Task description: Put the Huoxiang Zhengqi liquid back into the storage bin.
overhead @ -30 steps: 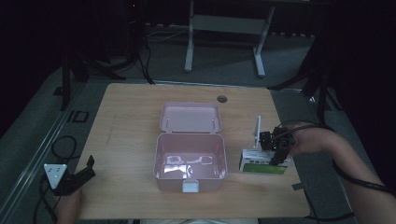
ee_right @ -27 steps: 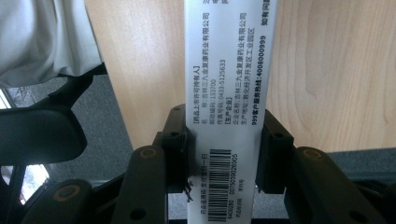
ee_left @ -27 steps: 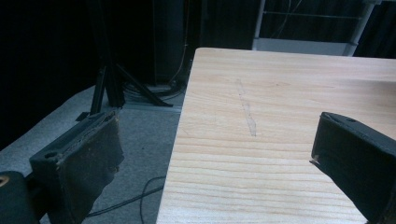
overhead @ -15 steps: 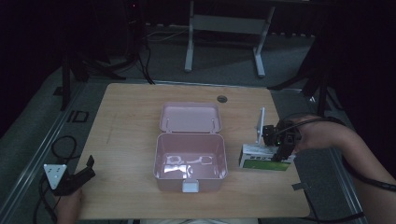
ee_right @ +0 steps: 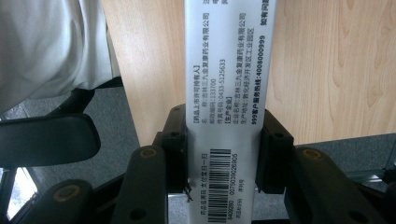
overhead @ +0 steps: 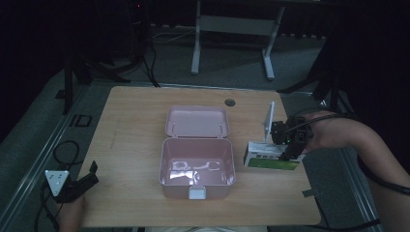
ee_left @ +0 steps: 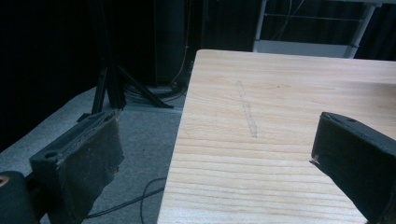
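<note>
Overhead, I see the open pink plastic lunch box (overhead: 197, 166) at the middle of the pale wooden table (overhead: 135, 121), lid laid back; something pale and glossy lies on its floor, too washed out for me to name. Just to its right my right gripper (overhead: 285, 145) clamps a flat white-and-green carton (overhead: 268, 158) at the table's right edge, lifted clear of the wood as far as I can judge. A thin white piece stands up behind the gripper, and I cannot tell what it is. My left gripper (overhead: 80, 181) sits at the near left corner.

Next, the left gripper view: its black jaws stand wide apart over the table edge with nothing between them.

Last, the right gripper view: both jaws press the carton's (ee_right: 229, 93) narrow white side. It carries a barcode, Chinese print and the numbers 4008000999 and 0433-5125633. The carton's far end is cut off at the frame's top.
</note>
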Demonstrator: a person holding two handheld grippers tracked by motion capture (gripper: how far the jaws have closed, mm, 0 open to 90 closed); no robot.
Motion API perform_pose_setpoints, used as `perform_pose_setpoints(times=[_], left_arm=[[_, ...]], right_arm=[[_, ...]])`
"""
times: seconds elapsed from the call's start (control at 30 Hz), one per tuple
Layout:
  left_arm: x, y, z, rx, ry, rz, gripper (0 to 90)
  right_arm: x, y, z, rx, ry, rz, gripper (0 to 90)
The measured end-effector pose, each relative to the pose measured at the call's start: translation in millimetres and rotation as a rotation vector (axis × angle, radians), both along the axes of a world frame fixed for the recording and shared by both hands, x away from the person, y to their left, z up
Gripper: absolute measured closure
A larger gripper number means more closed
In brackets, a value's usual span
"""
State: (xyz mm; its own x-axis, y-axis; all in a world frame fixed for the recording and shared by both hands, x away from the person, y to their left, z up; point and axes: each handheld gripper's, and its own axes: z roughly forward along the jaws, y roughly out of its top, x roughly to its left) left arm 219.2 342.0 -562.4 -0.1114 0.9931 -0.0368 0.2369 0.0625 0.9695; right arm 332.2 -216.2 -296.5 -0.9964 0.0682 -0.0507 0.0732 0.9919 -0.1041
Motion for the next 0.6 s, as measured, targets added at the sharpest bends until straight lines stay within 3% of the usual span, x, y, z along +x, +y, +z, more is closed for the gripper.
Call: perform_pose_setpoints(times=[0.6], left_arm=[[-0.3,-0.1,0.0,0.002,-0.002,-0.004,2.2]], right_arm=[[3.1,40.8,3.2,0.055,0.018,0.066,62.0]])
